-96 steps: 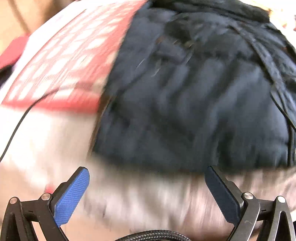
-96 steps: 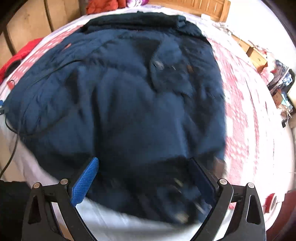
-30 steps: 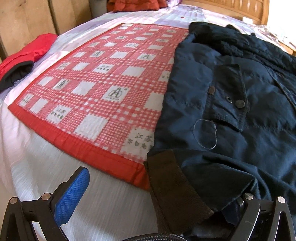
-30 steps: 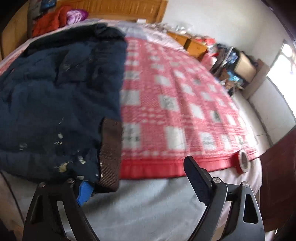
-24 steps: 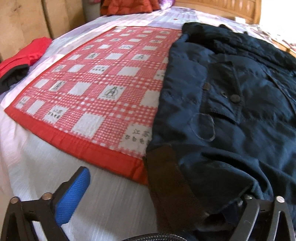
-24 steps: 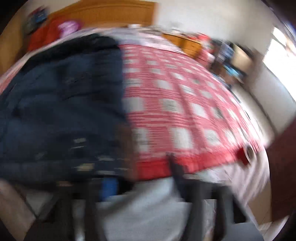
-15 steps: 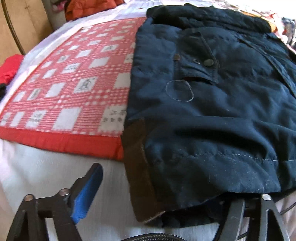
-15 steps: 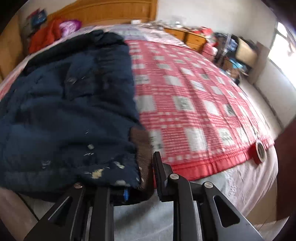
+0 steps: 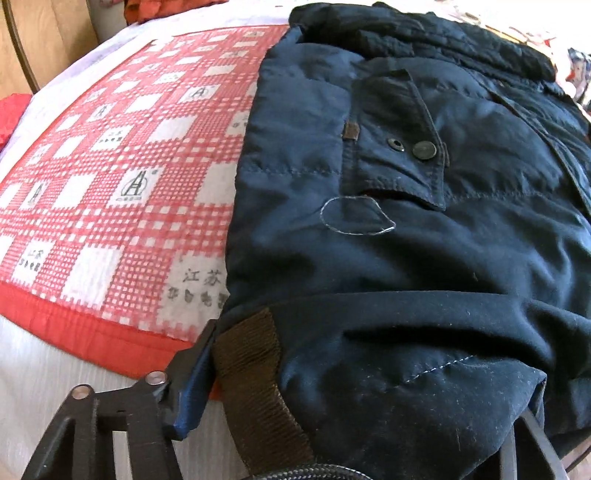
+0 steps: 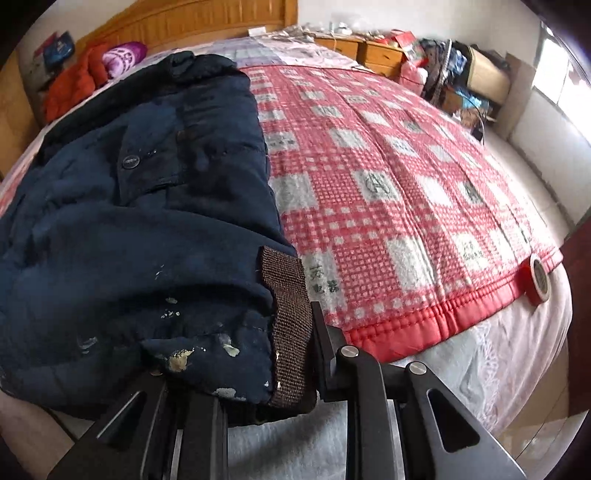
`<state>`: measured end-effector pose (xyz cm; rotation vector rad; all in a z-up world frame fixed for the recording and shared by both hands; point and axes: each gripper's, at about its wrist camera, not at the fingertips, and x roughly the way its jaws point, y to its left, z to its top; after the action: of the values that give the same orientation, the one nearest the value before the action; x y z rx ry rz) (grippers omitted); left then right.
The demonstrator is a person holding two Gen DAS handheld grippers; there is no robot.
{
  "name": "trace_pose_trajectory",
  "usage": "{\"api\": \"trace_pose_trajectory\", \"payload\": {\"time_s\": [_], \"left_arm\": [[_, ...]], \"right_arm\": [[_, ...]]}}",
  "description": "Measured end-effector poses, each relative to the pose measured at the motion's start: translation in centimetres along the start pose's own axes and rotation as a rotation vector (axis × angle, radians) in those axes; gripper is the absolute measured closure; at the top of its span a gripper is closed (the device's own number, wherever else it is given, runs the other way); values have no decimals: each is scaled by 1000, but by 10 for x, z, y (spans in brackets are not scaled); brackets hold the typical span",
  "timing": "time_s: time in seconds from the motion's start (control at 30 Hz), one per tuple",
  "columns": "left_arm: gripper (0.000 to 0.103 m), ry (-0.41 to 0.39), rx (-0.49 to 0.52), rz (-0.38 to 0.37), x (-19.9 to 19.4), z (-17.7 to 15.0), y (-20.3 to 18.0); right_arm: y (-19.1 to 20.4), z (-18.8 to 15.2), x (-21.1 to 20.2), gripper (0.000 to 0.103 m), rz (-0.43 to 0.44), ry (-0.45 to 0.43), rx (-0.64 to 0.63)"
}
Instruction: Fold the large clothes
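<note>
A large dark navy padded jacket [image 9: 406, 221] lies on a bed over a red-and-white checked blanket [image 9: 110, 177]. My left gripper [image 9: 332, 424] is shut on the jacket's bottom hem, beside its brown ribbed band [image 9: 251, 376]; the jacket hides most of the right finger. In the right wrist view the jacket [image 10: 129, 221] fills the left half. My right gripper [image 10: 258, 376] is shut on the hem at the other brown ribbed band [image 10: 291, 325]. The cloth near it carries pale paint spots.
The checked blanket [image 10: 388, 192] covers the bed to the right, with a roll of red tape [image 10: 539, 280] at its corner. White sheet [image 10: 461, 369] lies at the bed's edge. Red clothes [image 10: 74, 85] and a wooden headboard [image 10: 192, 18] are far back. Cluttered furniture [image 10: 461, 74] stands right.
Both grippers have closed onto the jacket's bottom hem, one at each corner. The left one moved right, the right one left, toward the brown bands.
</note>
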<state>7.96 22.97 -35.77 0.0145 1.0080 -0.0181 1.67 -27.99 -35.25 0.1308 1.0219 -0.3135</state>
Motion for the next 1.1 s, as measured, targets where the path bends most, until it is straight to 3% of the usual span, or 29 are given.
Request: {"api": "trace_pose_trajectory", "payload": {"time_s": [0.07, 0.13, 0.17, 0.27, 0.43, 0.5, 0.67, 0.93, 1.1], "left_arm": [[73, -11, -11, 8, -2, -1, 2], [88, -21, -20, 15, -10, -4, 5], [90, -28, -32, 18, -16, -7, 11], [90, -43, -85, 13, -41, -12, 30], [90, -127, -43, 5, -97, 10, 27], [90, -121, -50, -1, -105, 16, 30], [89, -59, -26, 7, -124, 14, 20], [89, 81, -26, 43, -183, 3, 12], [89, 180, -14, 80, -223, 4, -12]], "right_arm": [[1, 2, 1, 79, -4, 18, -11], [-1, 6, -5, 81, 11, 14, -14], [-5, 7, -10, 83, 18, 3, -8], [-16, 10, -35, 86, 52, -29, 19], [-26, 30, -81, 89, 104, -90, 26], [-28, 37, -95, 89, 101, -115, 12], [-38, 42, -109, 90, 110, -71, 20], [-62, 40, -180, 90, 144, 21, -30], [-78, 50, -218, 90, 176, 82, -55]]}}
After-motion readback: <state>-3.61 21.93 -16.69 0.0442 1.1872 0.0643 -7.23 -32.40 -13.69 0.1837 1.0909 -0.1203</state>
